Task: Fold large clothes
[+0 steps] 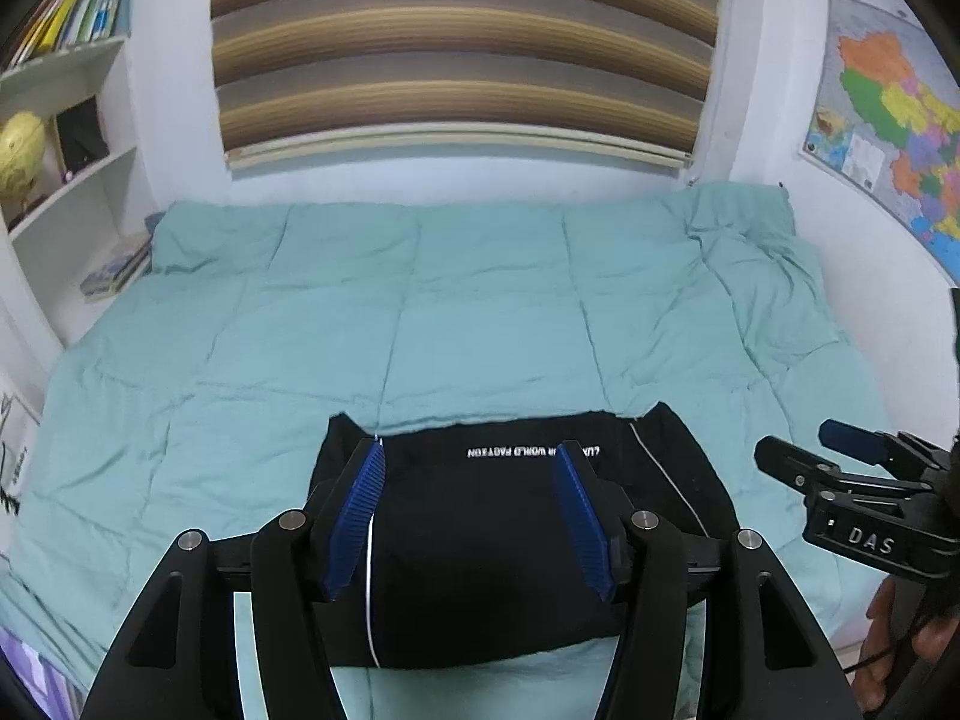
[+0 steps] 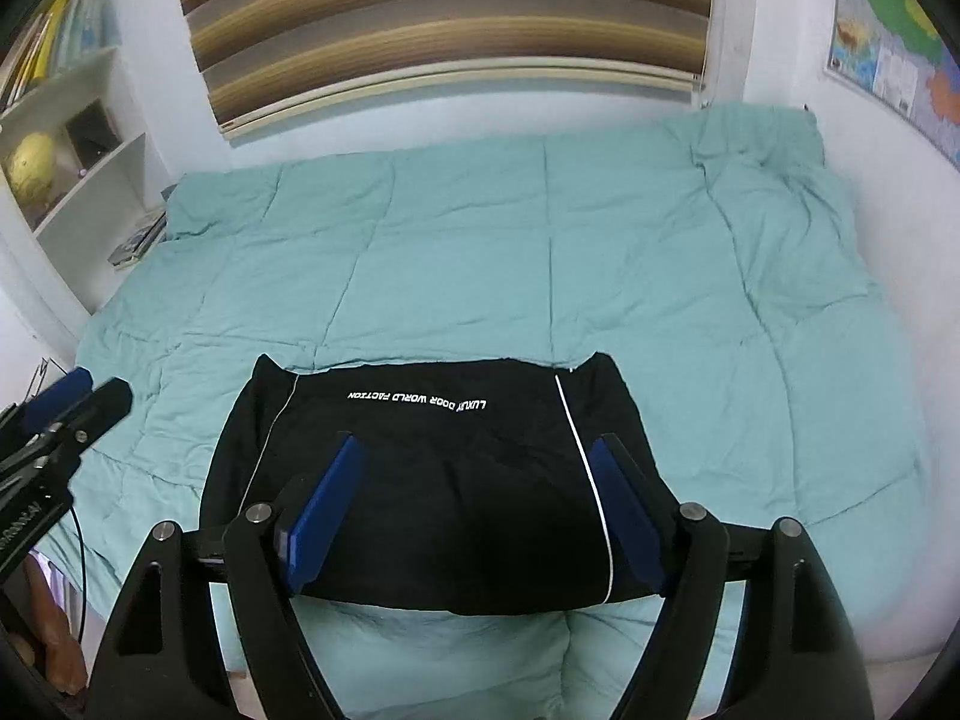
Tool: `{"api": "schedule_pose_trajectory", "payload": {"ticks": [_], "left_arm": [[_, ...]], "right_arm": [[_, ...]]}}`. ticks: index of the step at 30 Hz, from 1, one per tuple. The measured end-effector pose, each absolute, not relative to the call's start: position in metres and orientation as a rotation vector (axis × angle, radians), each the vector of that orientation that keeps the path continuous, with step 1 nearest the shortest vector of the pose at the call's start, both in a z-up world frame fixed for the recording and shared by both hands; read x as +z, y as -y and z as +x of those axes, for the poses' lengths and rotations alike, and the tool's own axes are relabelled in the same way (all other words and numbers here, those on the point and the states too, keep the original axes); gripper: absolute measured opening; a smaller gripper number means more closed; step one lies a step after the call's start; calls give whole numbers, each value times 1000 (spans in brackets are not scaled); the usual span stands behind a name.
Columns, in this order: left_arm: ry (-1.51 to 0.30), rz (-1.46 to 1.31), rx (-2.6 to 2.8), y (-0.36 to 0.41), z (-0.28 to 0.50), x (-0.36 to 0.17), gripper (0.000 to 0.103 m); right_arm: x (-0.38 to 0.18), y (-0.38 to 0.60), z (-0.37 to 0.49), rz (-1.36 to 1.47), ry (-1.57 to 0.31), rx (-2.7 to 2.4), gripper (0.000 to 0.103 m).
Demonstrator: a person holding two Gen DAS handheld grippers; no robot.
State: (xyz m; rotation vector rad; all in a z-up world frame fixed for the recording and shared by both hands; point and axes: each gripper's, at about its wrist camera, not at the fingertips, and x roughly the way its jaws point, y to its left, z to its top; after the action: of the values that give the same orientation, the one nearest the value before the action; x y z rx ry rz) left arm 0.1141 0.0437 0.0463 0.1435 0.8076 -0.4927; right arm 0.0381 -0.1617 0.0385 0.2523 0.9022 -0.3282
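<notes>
A black garment [image 1: 480, 534] with white piping and white lettering lies folded into a compact rectangle on the teal quilt [image 1: 420, 312], near the bed's front edge. It also shows in the right wrist view [image 2: 444, 480]. My left gripper [image 1: 471, 456] is open and empty, held above the garment's left half. My right gripper [image 2: 474, 450] is open and empty, above the garment's right half. The right gripper shows at the right of the left wrist view [image 1: 840, 468]. The left gripper shows at the left edge of the right wrist view [image 2: 66, 414].
The quilt [image 2: 540, 252] covers the whole bed and is rumpled at the far right corner [image 2: 774, 144]. A white bookshelf [image 1: 66, 180] with books and a yellow globe stands at the left. A striped blind [image 1: 462, 48] hangs behind, and a map [image 1: 888, 120] is on the right wall.
</notes>
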Motion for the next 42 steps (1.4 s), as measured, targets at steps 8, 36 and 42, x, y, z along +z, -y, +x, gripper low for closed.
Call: {"api": "schedule_pose_trajectory", "payload": {"ticks": [8,36,42], "left_arm": [[-832,133,-493,-44,108,39,61],[-931,148,-406,-33,124,17,61],[-939,163,-385,-33,126,14,61]], "right_arm": [[30,151,41,269,-928,-309,81],[0,157,54,313,-1012,-317,81],[-5,154,58,309,-1030,-306,81]]}}
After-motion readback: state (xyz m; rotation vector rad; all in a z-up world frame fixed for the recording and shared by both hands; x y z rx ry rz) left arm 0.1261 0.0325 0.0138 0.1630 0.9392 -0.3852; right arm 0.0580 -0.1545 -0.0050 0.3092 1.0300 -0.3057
